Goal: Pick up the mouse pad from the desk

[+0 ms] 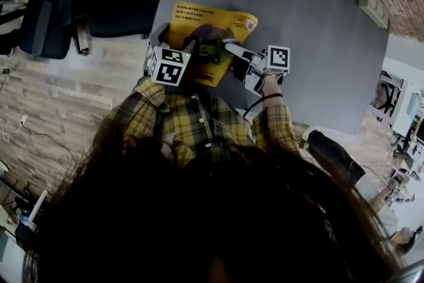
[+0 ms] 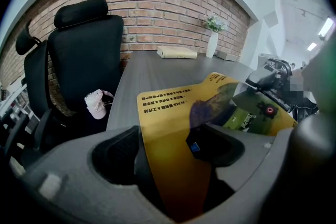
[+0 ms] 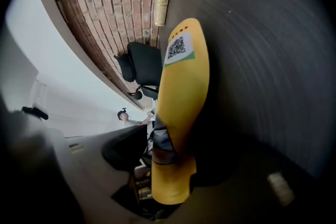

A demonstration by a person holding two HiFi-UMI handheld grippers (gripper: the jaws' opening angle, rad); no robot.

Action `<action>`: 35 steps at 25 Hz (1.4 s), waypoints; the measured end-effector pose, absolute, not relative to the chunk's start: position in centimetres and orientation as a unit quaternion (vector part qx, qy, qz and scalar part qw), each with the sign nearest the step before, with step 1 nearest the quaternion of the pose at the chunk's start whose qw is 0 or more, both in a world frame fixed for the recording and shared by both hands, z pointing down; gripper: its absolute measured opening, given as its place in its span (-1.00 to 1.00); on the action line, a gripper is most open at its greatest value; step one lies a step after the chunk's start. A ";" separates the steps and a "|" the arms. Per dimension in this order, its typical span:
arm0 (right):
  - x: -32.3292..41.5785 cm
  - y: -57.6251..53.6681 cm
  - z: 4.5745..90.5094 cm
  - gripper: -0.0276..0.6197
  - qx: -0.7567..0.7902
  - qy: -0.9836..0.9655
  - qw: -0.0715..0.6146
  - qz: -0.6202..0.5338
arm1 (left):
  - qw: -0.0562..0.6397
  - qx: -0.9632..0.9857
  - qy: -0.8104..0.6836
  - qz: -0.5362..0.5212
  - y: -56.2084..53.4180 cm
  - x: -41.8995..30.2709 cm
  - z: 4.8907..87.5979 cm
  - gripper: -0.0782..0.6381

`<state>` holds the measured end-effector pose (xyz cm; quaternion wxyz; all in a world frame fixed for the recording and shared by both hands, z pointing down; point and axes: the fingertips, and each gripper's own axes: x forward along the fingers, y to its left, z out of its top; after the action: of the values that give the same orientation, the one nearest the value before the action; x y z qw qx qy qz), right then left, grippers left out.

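**A:** Since the left tool (image 2: 165,150) is clamped on the near end of the mouse pad (image 2: 173,107), is the lift safe?

**B:** Mostly, I'd say. The yellow pad is off the counter (image 1: 311,43), tilted up over its near left corner and bowing a little.

**A:** And the right tool (image 3: 157,165)?

**B:** Its jaws stand apart with the pad's edge between them, not pressing on it. I'd close them squarely on that edge, well in from the corner. Then raise both hands together, so the sheet neither folds nor slips.

**A:** Count things for me.

**B:** Two tools, one mouse pad, one counter. Beyond the counter's left edge are two black office chairs (image 2: 84,55), with one small pink thing (image 2: 97,102) by them. At the far edge lies one pale flat bundle (image 2: 177,52). Toward the far right corner stands one white vase (image 2: 212,44) of flowers.
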<state>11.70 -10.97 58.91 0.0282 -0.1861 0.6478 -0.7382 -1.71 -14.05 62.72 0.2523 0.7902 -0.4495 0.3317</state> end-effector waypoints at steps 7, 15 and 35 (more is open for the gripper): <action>11.2 -11.4 59.6 -0.32 -0.190 0.660 0.024 -0.727 | 0.253 0.790 -0.449 0.332 -14.0 -1.6 62.8 0.28; 11.7 -10.8 60.6 -0.84 -0.200 0.653 0.000 -0.731 | 0.249 0.790 -0.451 0.332 -14.2 -1.7 62.5 0.28; 11.6 -10.4 59.0 -0.85 -0.208 0.667 0.022 -0.715 | 0.263 0.778 -0.458 0.339 -14.2 -2.4 62.2 0.17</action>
<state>11.62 -10.44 59.05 0.0216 -0.2076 0.6669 -0.7153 -2.38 -14.15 62.18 0.2634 0.7783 -0.4581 0.3391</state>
